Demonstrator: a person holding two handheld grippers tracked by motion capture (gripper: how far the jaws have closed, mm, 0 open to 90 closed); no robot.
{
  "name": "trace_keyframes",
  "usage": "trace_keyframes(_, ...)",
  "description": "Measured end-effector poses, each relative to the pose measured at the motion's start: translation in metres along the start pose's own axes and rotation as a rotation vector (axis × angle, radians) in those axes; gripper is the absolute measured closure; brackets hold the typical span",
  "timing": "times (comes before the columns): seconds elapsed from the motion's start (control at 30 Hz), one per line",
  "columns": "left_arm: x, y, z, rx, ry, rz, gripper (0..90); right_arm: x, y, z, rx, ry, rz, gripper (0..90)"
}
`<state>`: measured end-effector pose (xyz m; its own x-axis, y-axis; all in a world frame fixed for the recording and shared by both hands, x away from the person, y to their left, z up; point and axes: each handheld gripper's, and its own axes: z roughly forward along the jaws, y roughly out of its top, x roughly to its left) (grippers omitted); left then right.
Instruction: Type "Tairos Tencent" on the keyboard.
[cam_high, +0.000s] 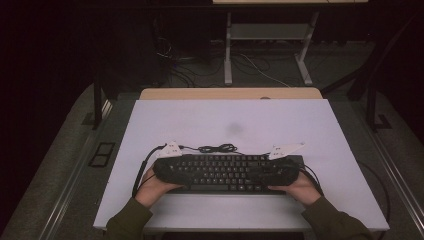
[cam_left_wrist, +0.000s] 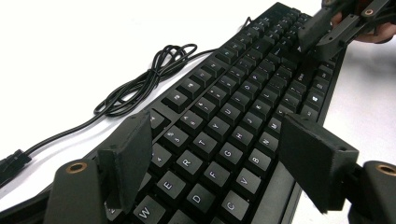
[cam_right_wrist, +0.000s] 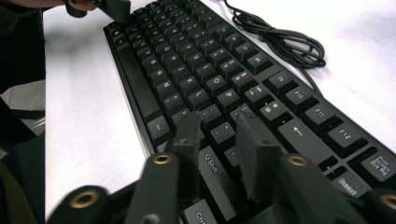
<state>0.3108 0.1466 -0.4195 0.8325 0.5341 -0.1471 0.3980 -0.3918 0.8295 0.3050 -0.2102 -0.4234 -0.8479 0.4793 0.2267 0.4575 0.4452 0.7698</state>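
Both grippers sat over the keyboard (cam_high: 227, 172) near the table's (cam_high: 230, 125) front edge: left gripper (cam_left_wrist: 212, 154) gaped wide, right gripper (cam_right_wrist: 217, 140) stood slightly parted, neither gripping. We judged we should lift both away evenly.

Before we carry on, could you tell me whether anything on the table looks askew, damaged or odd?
Nothing stands out. The keyboard lies flat and roughly square to the table, keys intact as far as they show, its cable loosely coiled behind it.

A white table (cam_high: 230, 120) with a wooden far edge is carrying my work. A black keyboard (cam_high: 225, 172) is lying flat near its front edge, and the keyboard's coiled black cable (cam_high: 217, 148) is resting just behind it.
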Motion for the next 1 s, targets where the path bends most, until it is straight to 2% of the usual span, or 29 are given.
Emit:
trace_keyframes(0.23,0.0,-0.002,-0.002,-0.008,0.003,0.0,20.9,0.0,0.006,0.0,-0.037,-0.025,0.0,46.2)
trace_keyframes(0.43,0.0,-0.004,-0.006,-0.011,0.007,-0.004,18.1,-0.002,0.012,-0.001,-0.067,-0.035,0.005,36.0)
trace_keyframes(0.53,0.0,-0.004,-0.007,-0.015,0.008,-0.007,18.1,-0.004,0.015,0.0,-0.078,-0.046,0.005,34.7)
trace_keyframes(1.0,0.002,-0.006,-0.007,-0.011,0.006,0.001,20.2,-0.003,0.025,0.006,-0.097,-0.031,-0.016,32.9)
